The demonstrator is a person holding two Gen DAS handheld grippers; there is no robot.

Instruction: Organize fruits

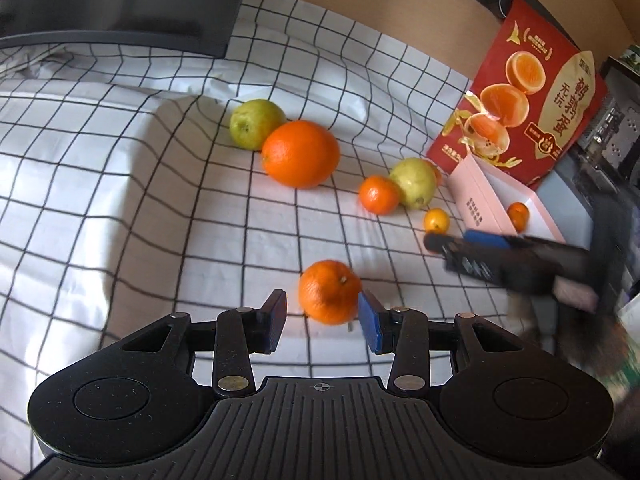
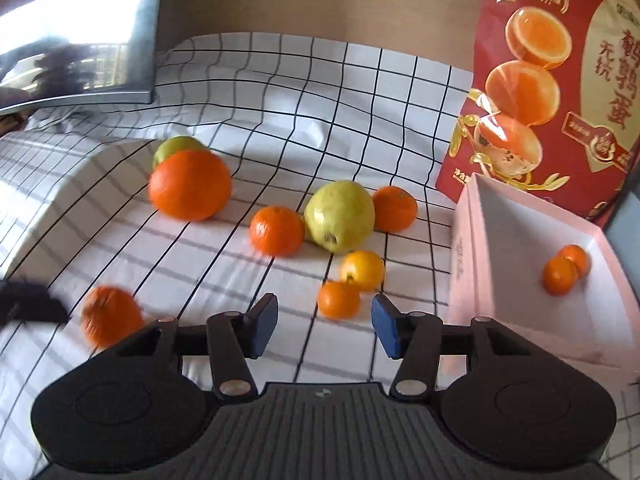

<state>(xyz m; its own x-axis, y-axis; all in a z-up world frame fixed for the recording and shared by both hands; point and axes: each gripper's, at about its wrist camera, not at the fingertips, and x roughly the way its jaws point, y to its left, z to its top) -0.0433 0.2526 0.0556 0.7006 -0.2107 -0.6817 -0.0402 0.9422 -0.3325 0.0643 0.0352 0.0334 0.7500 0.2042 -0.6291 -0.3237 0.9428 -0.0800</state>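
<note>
My left gripper (image 1: 322, 322) is open, its blue pads on either side of a mandarin (image 1: 329, 291) lying on the checked cloth; the right pad is close to it. My right gripper (image 2: 324, 328) is open just before a small mandarin (image 2: 338, 299), with a yellow-orange fruit (image 2: 363, 270) behind it. It also shows from the side in the left wrist view (image 1: 472, 246). A pink box (image 2: 520, 240) at the right holds two small mandarins (image 2: 566, 268). A big orange (image 1: 300, 154), two green pears (image 1: 254, 123) (image 2: 340, 216) and more mandarins (image 2: 277, 230) (image 2: 394, 208) lie on the cloth.
A red snack bag (image 2: 552, 80) stands behind the pink box. A dark monitor (image 2: 76, 32) sits at the back left. The checked cloth (image 1: 120, 200) is rumpled and raised at the left. The left gripper's mandarin shows blurred in the right wrist view (image 2: 110, 314).
</note>
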